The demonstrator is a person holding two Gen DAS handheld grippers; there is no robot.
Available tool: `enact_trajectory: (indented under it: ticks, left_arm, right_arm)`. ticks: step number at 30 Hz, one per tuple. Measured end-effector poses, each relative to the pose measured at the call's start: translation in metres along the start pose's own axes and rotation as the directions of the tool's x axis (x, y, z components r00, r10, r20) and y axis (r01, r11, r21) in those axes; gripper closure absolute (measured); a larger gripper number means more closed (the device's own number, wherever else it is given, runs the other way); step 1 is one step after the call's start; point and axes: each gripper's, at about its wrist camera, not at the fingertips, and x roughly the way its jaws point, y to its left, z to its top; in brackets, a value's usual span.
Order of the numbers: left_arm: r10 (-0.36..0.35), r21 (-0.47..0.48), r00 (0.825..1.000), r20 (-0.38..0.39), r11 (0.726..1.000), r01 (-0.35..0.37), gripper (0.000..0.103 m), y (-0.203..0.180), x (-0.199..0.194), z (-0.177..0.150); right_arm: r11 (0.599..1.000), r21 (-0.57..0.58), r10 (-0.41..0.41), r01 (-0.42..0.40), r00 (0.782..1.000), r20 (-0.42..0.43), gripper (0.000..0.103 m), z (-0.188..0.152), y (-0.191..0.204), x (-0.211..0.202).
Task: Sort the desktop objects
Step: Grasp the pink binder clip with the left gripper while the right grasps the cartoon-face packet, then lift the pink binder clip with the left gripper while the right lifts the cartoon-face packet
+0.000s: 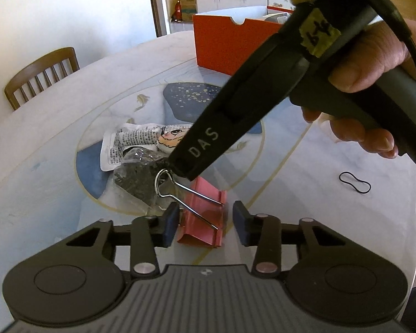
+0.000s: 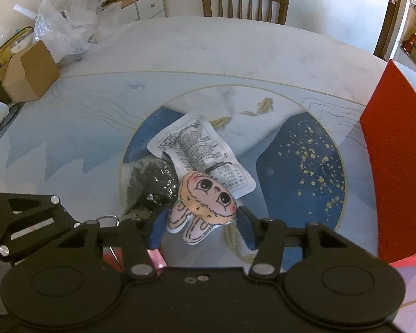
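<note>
Right now I have both tools low over the middle of the counter [image 2: 208,50], each bracketing a different object. My left gripper [image 1: 205,226] is spread wide around the pink binder clip [image 1: 203,216]: the left pad looks to be touching or just beside the clip's edge, the right pad stands clear of it, so nothing is held yet. The clip lies flat with its long axis running away from the fingers and its wire handles [image 1: 180,191] angled up and to the left, toward the bag of dark bits [image 1: 136,183].

My right gripper [image 2: 201,230] is likewise open, straddling the ears of the small plush rabbit face [image 2: 205,202]. The ears point back toward the tool, so closing would catch the ear end. I cannot tell whether either pad touches it.

Left view shows the orange box [image 1: 230,47] at the far side, likely the sorting target, and a black rubber band [image 1: 355,183] lying well apart to the right. It hides most of the rabbit behind the right tool's body. Right view gives the rabbit whole, resting partly on the white printed packet [image 2: 202,147], but shows the clip only as a pink sliver under the tool. It also shows a cardboard box [image 2: 27,75] far left.
</note>
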Motion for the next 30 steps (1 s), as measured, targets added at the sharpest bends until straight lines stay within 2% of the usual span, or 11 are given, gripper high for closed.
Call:
enact_trajectory:
  ticks: [2,12,22,30]
  left_arm:
    - [0.005,-0.004,1.000,0.001,1.000,-0.005,0.070,0.000,-0.001,0.000]
    - [0.005,-0.032,1.000,-0.005,0.999,-0.006,0.071,-0.001,-0.006,-0.004]
    - [-0.020,-0.093,1.000,-0.001,0.995,0.020,0.074,0.004,-0.014,0.010]
    - [-0.029,-0.107,1.000,0.010,0.994,0.030,0.074,0.000,-0.021,0.020]
  right_arm:
    - [1.000,-0.001,-0.008,0.008,1.000,0.001,0.051,-0.002,-0.001,-0.002]
    - [0.999,-0.010,-0.039,0.039,0.999,0.009,0.053,-0.011,-0.010,-0.016]
    - [0.999,0.007,-0.048,0.048,0.998,0.037,0.054,-0.021,-0.023,-0.041]
    - [0.998,0.036,-0.058,0.056,0.997,0.049,0.054,-0.032,-0.039,-0.062]
